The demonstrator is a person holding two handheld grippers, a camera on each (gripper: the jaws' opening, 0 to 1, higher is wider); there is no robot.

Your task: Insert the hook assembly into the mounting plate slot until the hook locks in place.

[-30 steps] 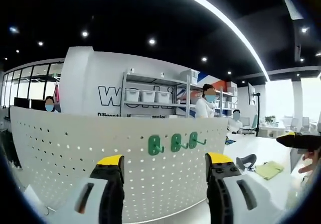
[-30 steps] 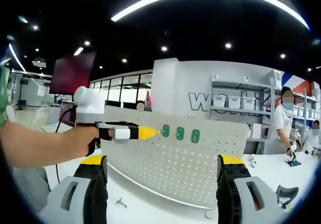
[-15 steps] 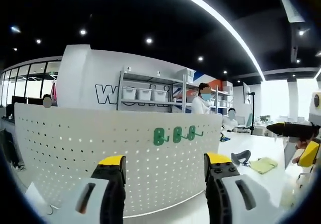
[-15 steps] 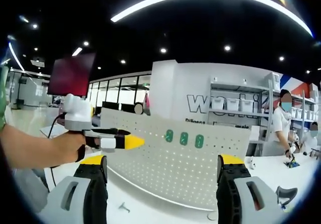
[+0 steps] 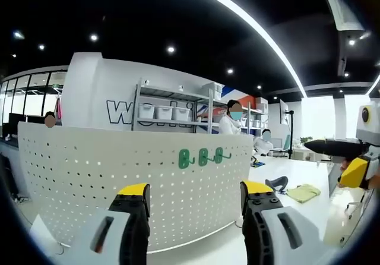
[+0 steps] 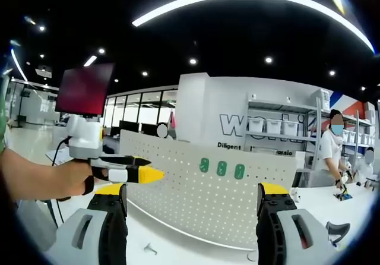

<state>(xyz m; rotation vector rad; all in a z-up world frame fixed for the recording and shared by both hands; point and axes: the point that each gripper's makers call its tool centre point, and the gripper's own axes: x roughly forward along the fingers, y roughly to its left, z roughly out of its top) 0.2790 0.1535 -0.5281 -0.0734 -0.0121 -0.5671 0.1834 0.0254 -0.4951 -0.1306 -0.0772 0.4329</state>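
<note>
Holding the left tongs (image 5: 195,196) spread apart with nothing between the yellow-tipped jaws, hovering low over the white table (image 5: 208,252) in the left gripper view. Holding the right tongs (image 6: 193,198) spread and empty as well, above the same table (image 6: 196,247) in the right gripper view. Showing, at the left of the right gripper view, a hand (image 6: 74,176) gripping the other tool, its yellow tip aiming toward the panel without touching it; showing, at the right edge of the left gripper view, the other tool as a dark bar with a yellow tip. Lying on the table near the jaws in the right gripper view, a small grey metal piece (image 6: 150,250), too small to identify. Standing upright on the table just beyond the jaws, a white perforated mounting plate (image 5: 89,182), seen also in the right gripper view (image 6: 178,193). Sitting in a row on the plate's upper part, three green hooks (image 5: 202,157), close beside one another (image 6: 221,169); whether locked in, cannot tell. Resting farther back to the right in the left gripper view, a yellow-green cloth (image 5: 304,192) on the table. Standing well behind, metal shelving (image 5: 172,110) carrying white bins, and a person (image 6: 329,152) working at a far table.
</note>
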